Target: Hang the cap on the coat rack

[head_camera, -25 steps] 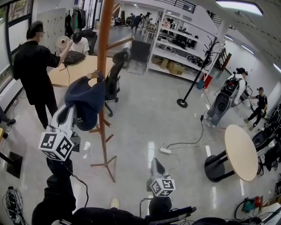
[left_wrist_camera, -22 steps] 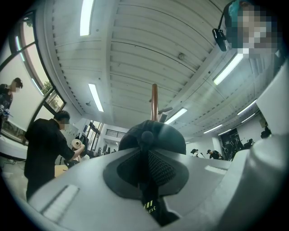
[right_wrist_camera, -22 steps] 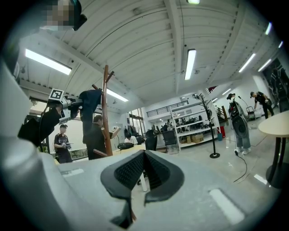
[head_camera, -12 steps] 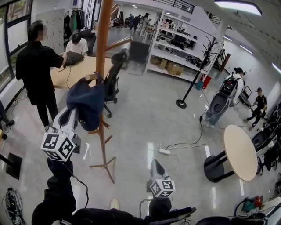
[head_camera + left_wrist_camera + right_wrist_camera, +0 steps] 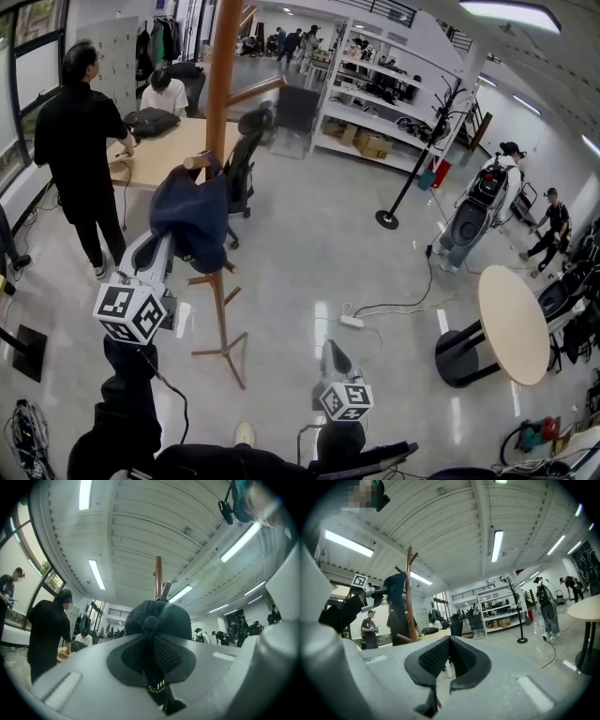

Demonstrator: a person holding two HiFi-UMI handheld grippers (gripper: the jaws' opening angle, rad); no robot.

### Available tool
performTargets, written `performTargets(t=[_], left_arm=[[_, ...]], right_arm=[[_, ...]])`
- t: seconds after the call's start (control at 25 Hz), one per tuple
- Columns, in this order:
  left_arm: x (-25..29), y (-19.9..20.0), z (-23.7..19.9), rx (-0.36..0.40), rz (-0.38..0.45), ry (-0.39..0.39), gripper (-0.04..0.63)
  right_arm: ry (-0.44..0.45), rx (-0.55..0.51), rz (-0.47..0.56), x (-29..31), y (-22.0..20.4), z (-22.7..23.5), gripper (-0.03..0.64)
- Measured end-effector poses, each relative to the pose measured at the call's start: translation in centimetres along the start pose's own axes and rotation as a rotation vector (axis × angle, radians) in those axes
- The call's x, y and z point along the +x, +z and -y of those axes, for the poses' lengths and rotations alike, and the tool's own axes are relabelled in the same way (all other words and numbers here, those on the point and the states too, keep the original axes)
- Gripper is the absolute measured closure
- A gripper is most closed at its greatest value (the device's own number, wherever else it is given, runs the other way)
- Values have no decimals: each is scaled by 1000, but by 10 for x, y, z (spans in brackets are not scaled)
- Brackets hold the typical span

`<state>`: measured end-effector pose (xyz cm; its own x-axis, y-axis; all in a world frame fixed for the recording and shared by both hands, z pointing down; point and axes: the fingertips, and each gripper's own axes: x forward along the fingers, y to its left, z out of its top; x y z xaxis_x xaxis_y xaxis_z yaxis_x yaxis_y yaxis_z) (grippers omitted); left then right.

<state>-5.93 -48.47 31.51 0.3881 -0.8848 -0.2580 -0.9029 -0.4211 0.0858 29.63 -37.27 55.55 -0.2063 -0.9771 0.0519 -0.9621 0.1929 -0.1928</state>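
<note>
A wide workshop fills the head view. It has a glossy grey floor [image 5: 309, 253], shelving [image 5: 375, 112] at upper centre, a round table [image 5: 514, 323] at right, and a person in black [image 5: 75, 141] beside a wooden table [image 5: 164, 148] at upper left. The coat rack [image 5: 221, 112], a wooden pole, stands left of centre. The dark blue cap [image 5: 194, 217] hangs against the pole just under a short peg [image 5: 197, 161]. I cannot tell whether it is truly hooked on that peg. The left gripper [image 5: 167, 246] reaches up to the cap from the lower left. The right gripper [image 5: 334, 354] sits low at bottom centre, well apart from the rack.

In the left gripper view, the jaws are almost together and pinch the cap's near edge. Its crown and top button fill the centre, and the pole rises behind.

In the right gripper view, the jaws are together with nothing between them. The rack and cap show at the left of the frame.

If the left jaws let go before the cap is seated over the peg, I judge it would slide off to the floor. Tugging on it could also rock the rack.

Small yellowish print on the cap's strap is too small to read, and no brand is legible. The gripper cubes carry only square markers.
</note>
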Motion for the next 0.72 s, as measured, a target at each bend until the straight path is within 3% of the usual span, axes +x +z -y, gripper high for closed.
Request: performTargets(t=[0.4,0.72], left_arm=[[1,-9,2,9,-12,-27,571],[-1,-9,3,58,4,-35,552]], right_arm=[[-2,4,-2,0,-5,-2,615],[11,3,-2,4,-6,-10,615]])
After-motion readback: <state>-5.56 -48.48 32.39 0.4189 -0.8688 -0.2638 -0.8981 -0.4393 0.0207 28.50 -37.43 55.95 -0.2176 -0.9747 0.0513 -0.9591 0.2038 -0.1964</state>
